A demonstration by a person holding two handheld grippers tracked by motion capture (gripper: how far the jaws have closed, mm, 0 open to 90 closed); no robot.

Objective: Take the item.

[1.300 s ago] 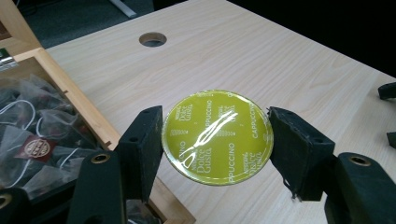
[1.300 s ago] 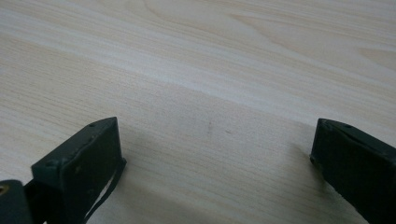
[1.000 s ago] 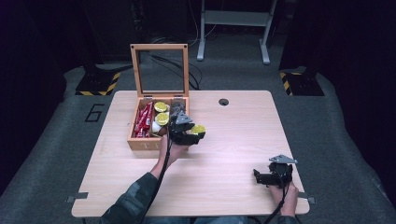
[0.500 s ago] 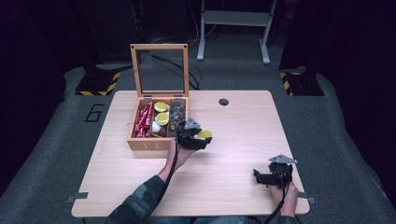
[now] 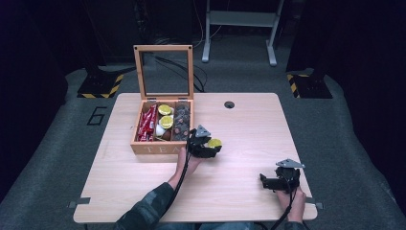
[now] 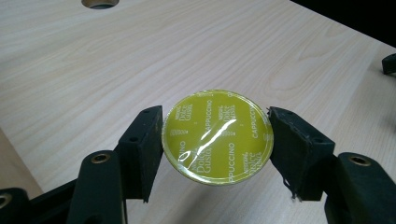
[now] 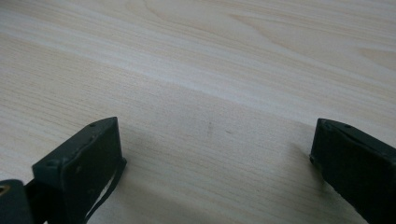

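My left gripper is shut on a yellow-green coffee capsule, its foil lid facing up between the two black jaws. It hovers low over the table, just right of the wooden tea box. In the high view the capsule shows as a yellow disc at the gripper's tip. The open box holds red sachets, more yellow capsules and dark capsules. My right gripper rests near the table's front right, open, with bare wood between its jaws.
The box's glass lid stands upright at the back. A round cable hole sits in the table behind the left gripper. The table's front edge runs close to the right hand.
My left gripper carried the yellow capsule away from the box, rightward and down toward the table. The right gripper stayed put.
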